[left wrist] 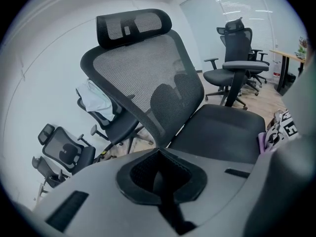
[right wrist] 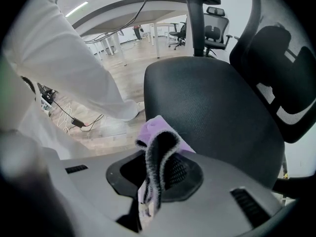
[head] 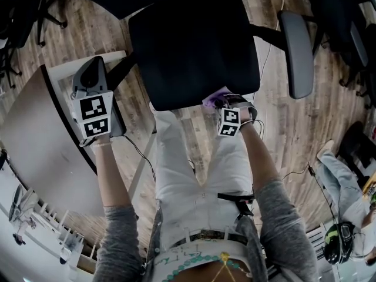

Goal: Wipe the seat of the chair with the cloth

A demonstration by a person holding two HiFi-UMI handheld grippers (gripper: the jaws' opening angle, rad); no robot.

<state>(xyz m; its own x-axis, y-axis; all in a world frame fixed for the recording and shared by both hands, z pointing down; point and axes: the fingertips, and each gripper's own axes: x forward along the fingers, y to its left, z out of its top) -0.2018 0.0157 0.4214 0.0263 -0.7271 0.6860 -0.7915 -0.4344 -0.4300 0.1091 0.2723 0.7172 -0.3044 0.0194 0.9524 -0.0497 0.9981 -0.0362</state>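
Note:
The black chair seat [head: 194, 46] fills the upper middle of the head view. My right gripper [head: 221, 103] sits at the seat's front edge and is shut on a purple cloth [head: 211, 100]. In the right gripper view the cloth [right wrist: 158, 142] stands folded up from the jaws of the right gripper [right wrist: 148, 181], just before the seat [right wrist: 212, 102]. My left gripper [head: 92, 70] hangs left of the chair over the wooden floor, jaws together, holding nothing. In its own view the left gripper [left wrist: 160, 181] faces the seat [left wrist: 222, 132] and mesh backrest [left wrist: 143, 78].
A white table [head: 35, 134] curves along the left. The chair's grey armrest [head: 296, 51] is on the right. Cables [head: 141, 154] lie on the floor. A seated person's leg [head: 346, 181] shows at lower right. More office chairs [left wrist: 237, 58] stand beyond.

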